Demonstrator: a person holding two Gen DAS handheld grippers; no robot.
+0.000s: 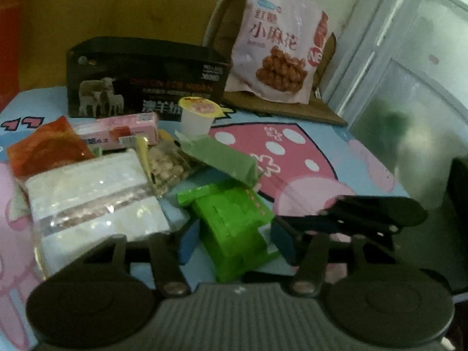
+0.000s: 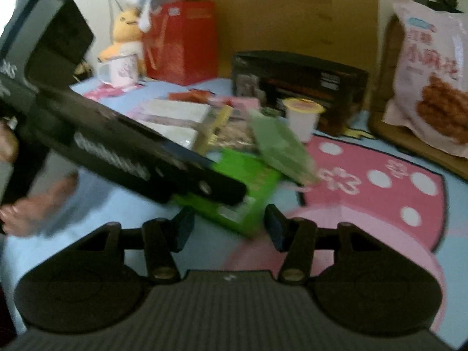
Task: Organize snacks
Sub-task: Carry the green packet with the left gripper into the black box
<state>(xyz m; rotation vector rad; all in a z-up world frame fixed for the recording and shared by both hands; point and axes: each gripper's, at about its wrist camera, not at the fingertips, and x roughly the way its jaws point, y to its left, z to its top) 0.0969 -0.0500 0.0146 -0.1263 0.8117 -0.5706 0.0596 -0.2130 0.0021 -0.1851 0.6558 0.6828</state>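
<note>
The left tongs (image 1: 232,242) are spread wide around the green box (image 1: 234,228), not yet clamped. The right tongs (image 2: 229,228) are also apart and empty, just short of that box (image 2: 248,187). Behind the box lie a green packet (image 1: 219,158), a white pack (image 1: 93,196) and a jelly cup (image 1: 197,115) on the surface (image 1: 365,163). This looks like the pick-up step; next, the left tongs need to close squarely across the box's sides.

A light blue tabletop (image 1: 336,158) has a big pink spotted cartoon picture (image 2: 389,181) on it. Behind stands a brown cardboard wall (image 1: 117,3). White window frames (image 1: 380,44) let in pale light.
</note>
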